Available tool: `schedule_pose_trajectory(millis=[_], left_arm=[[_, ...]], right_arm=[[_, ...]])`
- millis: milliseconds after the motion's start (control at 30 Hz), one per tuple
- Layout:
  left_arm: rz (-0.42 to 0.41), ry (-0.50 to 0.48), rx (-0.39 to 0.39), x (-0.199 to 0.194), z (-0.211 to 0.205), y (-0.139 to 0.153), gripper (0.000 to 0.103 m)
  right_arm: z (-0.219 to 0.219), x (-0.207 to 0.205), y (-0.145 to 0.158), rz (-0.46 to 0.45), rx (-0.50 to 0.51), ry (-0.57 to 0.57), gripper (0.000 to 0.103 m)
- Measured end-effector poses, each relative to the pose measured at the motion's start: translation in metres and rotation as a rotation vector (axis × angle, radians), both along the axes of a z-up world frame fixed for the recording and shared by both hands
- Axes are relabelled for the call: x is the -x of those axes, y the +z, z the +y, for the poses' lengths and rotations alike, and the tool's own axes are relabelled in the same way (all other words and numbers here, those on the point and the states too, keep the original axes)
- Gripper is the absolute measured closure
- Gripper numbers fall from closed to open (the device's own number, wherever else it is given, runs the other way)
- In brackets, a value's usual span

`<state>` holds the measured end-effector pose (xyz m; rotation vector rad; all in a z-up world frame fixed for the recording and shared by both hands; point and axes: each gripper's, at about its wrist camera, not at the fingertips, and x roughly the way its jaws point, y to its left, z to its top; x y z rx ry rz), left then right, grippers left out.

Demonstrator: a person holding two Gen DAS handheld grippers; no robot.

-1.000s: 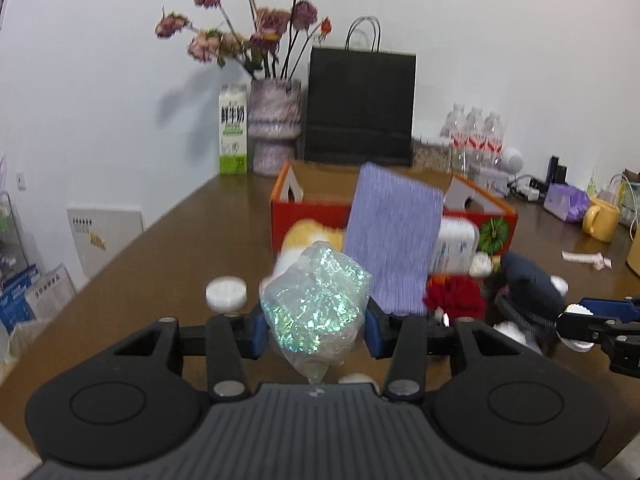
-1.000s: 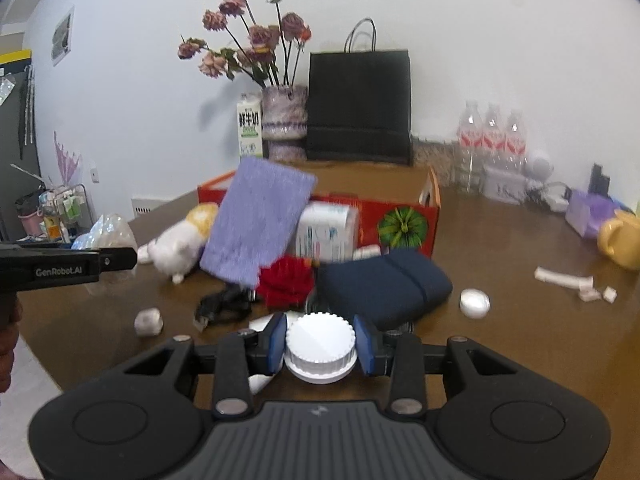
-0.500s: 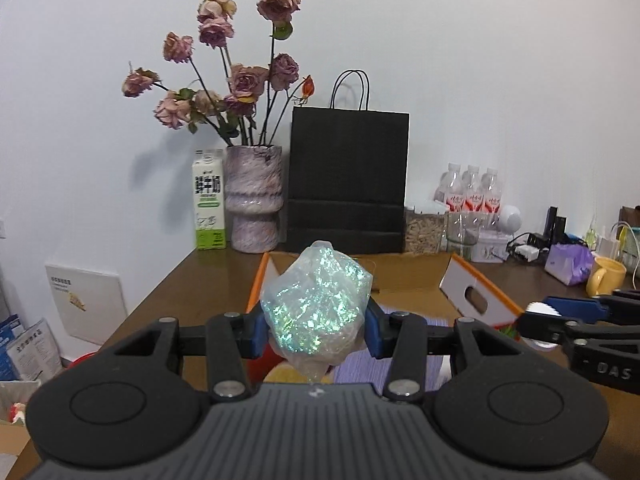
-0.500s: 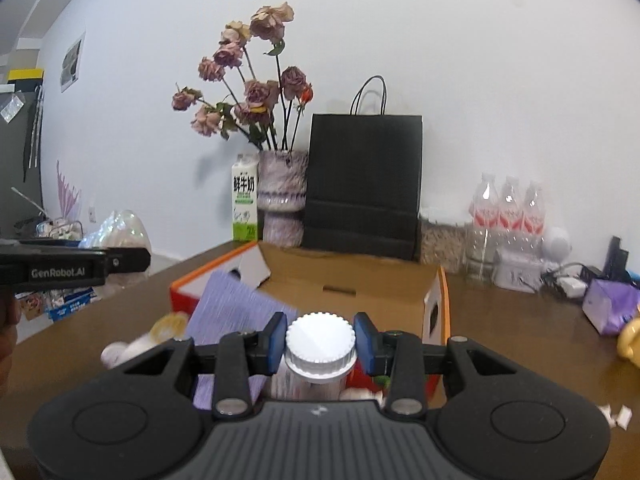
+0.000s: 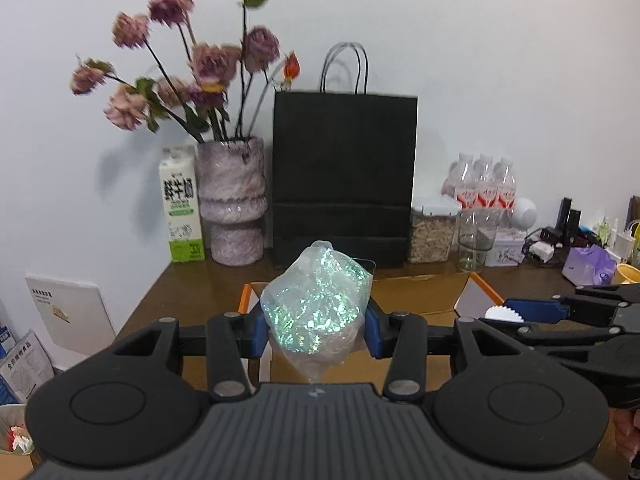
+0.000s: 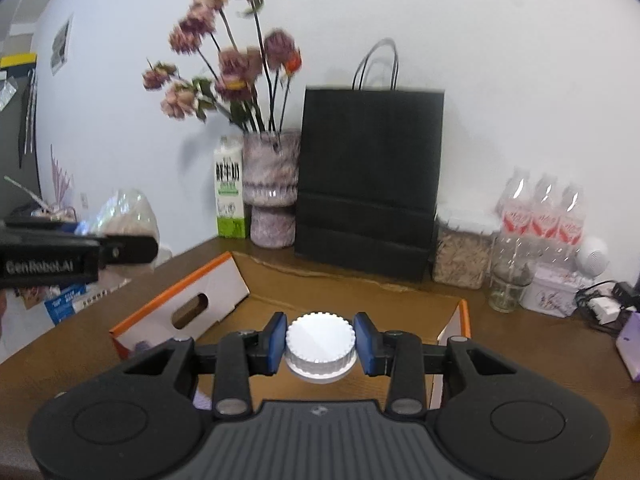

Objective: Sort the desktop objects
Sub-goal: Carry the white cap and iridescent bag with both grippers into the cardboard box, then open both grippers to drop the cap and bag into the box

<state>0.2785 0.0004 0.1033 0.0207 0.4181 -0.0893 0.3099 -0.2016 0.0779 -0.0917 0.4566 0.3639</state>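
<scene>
Orange cardboard box with brown inside (image 6: 352, 308) sits open on brown wooden table (image 6: 520, 332), below both grippers. Left gripper (image 5: 316, 330) pinches crinkly clear plastic bag of iridescent green flakes (image 5: 316, 312) above the box's near edge. Right gripper (image 6: 320, 344) pinches white ribbed round lid (image 6: 319, 340) over the box floor. Risks, my read: bag is soft and slippery, could slide out if squeezed unevenly; lid could bounce out if released high. Readable: "GenRobot.AI" on the left gripper's body; green-white milk carton (image 5: 182, 204) has Chinese print.
</scene>
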Motion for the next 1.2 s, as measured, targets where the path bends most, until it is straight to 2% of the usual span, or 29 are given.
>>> schedule_pose_trajectory(millis=[267, 600, 800, 1200], left_arm=[[0.134, -0.021, -0.106, -0.061, -0.008, -0.009, 0.057], [0.325, -0.073, -0.213, -0.115, -0.016, -0.044, 0.057], [0.419, -0.092, -0.221, -0.136, -0.015, -0.062, 0.057], [0.49, -0.099, -0.233, -0.15, -0.02, -0.081, 0.055]], right_arm=[[0.002, -0.056, -0.022, 0.141, 0.086, 0.019, 0.068], [-0.003, -0.103, -0.05, 0.297, 0.174, 0.036, 0.068], [-0.006, -0.118, -0.06, 0.343, 0.2, 0.037, 0.068], [-0.004, -0.128, -0.077, 0.388, 0.234, 0.039, 0.068]])
